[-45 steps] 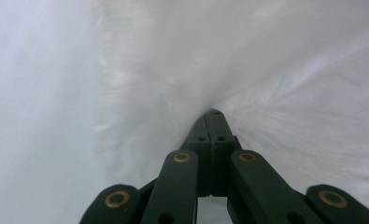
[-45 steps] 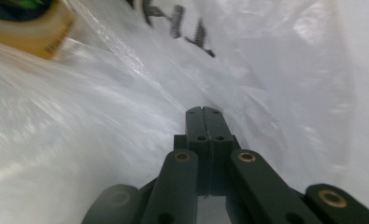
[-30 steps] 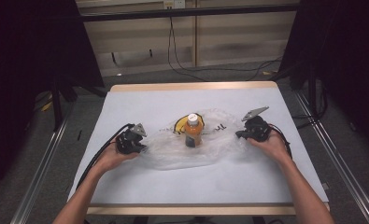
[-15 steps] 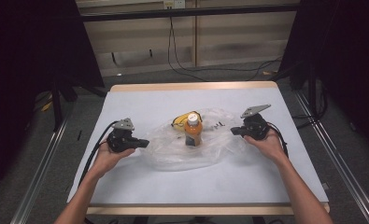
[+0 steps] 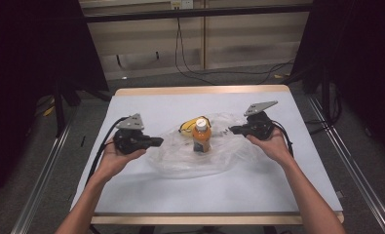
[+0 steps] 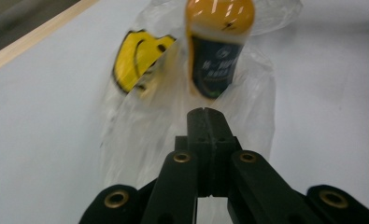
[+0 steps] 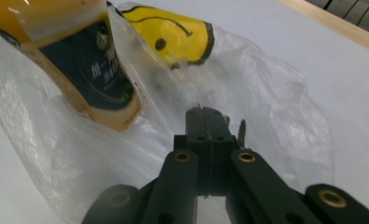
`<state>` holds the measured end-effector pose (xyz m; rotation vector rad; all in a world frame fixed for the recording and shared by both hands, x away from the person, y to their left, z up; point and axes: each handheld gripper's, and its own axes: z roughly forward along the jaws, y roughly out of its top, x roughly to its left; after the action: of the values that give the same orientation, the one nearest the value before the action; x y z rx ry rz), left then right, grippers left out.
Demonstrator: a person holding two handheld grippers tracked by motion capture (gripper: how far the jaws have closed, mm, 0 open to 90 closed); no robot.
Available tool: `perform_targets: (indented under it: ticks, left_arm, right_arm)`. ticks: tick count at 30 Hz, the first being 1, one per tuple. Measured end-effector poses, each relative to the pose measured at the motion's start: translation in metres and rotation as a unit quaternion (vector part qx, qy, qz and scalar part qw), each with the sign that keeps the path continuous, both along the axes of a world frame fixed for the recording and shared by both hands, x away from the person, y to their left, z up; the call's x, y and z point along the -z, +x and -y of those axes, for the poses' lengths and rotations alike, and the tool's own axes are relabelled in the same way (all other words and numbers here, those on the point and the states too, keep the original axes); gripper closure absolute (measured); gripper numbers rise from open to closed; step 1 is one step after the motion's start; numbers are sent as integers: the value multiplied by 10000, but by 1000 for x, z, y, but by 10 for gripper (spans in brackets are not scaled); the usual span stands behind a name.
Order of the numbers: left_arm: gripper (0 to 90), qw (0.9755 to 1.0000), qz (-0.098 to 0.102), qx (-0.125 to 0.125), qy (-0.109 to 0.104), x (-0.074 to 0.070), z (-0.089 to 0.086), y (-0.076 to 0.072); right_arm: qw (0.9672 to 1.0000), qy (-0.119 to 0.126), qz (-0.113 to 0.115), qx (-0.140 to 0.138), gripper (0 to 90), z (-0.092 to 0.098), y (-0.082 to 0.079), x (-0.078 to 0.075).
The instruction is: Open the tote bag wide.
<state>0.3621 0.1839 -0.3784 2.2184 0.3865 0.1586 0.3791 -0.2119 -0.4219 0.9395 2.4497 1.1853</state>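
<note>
Orange bottle [image 5: 201, 136] with dark, unreadable label stands on smiley-printed plastic bag [image 5: 190, 158]; both claws pressed together.

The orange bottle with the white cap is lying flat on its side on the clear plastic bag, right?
Not quite. The orange bottle with the white cap stands upright on the clear plastic bag, as the high view shows.
</note>
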Motion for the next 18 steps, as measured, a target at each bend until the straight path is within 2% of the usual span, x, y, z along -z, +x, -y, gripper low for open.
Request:
perform_targets:
  ticks: [2, 5, 8, 9, 10, 12, 13, 14, 16, 17, 18]
  left_arm:
    - [900, 9998, -15, 162, 90, -1, 19, 2]
    - [900, 9987, -87, 325, 371, 5, 43, 7]
    - [900, 9969, -217, 313, 685, 22, 59, 10]
    - [900, 9944, -365, 382, 916, 35, 66, 13]
    - [900, 9935, -377, 348, 1019, 41, 69, 14]
    - [900, 9935, -438, 333, 997, 45, 70, 17]
    - [900, 9939, -542, 355, 888, 48, 71, 20]
    - [900, 9939, -583, 318, 886, 51, 72, 24]
    - [900, 9925, -657, 257, 1002, 57, 75, 30]
    - [900, 9927, -724, 198, 948, 64, 78, 36]
    - [900, 9924, -699, 163, 997, 65, 79, 39]
  right_arm:
    - [9999, -21, -15, -125, 900, -10, 4, -4]
    - [9996, -101, -86, -246, 900, -18, 7, -6]
    - [9991, -178, -189, -347, 900, -25, 12, -4]
    - [9980, -207, -371, -462, 900, -30, 14, 2]
    - [9972, -263, -433, -547, 900, -31, 15, 6]
    - [9966, -329, -494, -579, 900, -34, 16, 10]
    - [9956, -415, -586, -605, 900, -35, 16, 13]
    - [9942, -472, -699, -666, 900, -39, 18, 19]
    - [9934, -501, -756, -699, 900, -41, 19, 20]
    - [9921, -552, -852, -734, 900, -44, 20, 23]
    - [9916, -562, -899, -737, 900, -45, 21, 25]
